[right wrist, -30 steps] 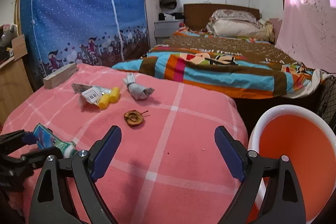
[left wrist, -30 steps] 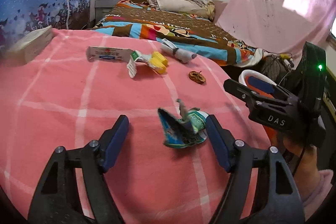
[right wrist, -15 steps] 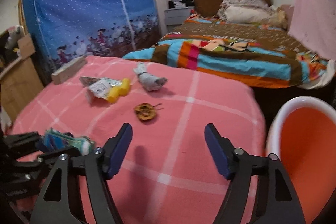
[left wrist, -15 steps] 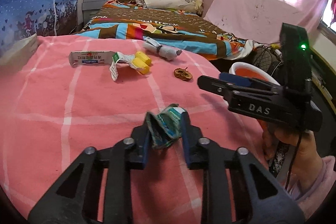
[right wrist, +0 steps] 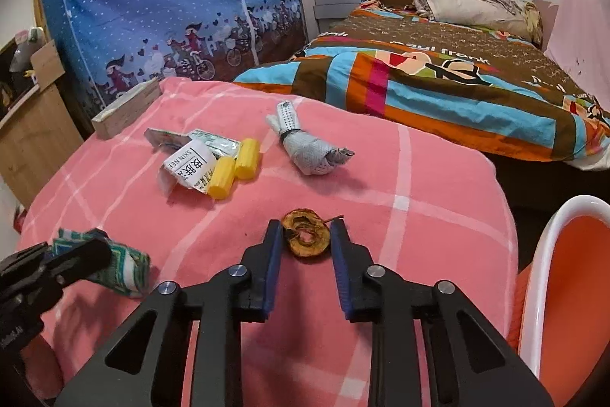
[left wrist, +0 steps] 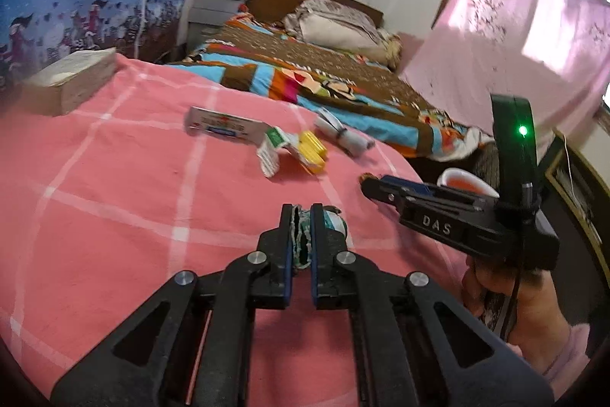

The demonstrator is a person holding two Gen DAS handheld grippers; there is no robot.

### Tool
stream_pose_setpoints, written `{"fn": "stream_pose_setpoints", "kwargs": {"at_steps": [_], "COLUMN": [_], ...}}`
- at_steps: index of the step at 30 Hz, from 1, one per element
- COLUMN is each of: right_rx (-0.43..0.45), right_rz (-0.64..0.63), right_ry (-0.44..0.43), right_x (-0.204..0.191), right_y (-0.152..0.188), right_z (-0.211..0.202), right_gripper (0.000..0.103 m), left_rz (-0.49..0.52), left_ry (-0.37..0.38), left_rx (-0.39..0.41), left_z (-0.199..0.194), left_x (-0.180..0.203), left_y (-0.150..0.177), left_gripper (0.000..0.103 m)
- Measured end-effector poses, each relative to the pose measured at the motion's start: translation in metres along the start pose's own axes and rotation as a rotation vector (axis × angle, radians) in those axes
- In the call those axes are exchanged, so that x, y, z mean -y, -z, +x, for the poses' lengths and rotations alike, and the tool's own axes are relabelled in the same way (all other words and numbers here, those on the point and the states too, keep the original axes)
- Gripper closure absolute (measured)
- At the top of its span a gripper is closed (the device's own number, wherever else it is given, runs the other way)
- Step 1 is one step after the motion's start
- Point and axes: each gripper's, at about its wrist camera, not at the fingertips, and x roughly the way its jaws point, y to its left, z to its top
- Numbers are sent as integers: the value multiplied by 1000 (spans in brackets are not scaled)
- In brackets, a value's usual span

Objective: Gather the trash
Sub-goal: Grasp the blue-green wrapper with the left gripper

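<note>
Pink checked blanket (right wrist: 419, 178) carries the trash; orange bin (right wrist: 564, 277) sits off its right edge. Left gripper (left wrist: 301, 216) is clamped on the crumpled green wrapper (left wrist: 328, 222), near left. Right gripper (right wrist: 305, 235) has jaws narrowly apart, straddling the dried brown fruit slice (right wrist: 305, 235). Farther left: yellow tubes (right wrist: 232, 168) and a grey wad (right wrist: 309, 151).

**Changes since one second ago**

Left tool (left wrist: 301, 212): formerly wide open around the crumpled green wrapper (left wrist: 305, 235); now clamped tight on it, wrapper squeezed flat between the pads.

Right tool (right wrist: 305, 235): formerly wide open, well short of the dried brown fruit slice (right wrist: 305, 233); now advanced and narrowed, its pads flanking the slice on both sides.
</note>
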Motion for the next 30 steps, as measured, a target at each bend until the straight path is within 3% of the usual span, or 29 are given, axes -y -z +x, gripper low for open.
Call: {"fn": "stream_pose_setpoints", "kwargs": {"at_steps": [5,18,30], "right_rx": [42,364,651], "right_rz": [-13,-43,-52], "right_ry": [-27,-83,-19], "right_x": [-4,-19,-3], "right_y": [5,23,27], "right_z": [-11,-80,-146], "right_gripper": [81,81,81], "left_rz": [16,112,236], "left_ry": [-10,-79,-56], "left_rx": [81,219,395], "left_z": [-14,-34,-57], "left_x": [4,25,78], "left_y": [6,5,-22], "left_gripper": [93,93,93]}}
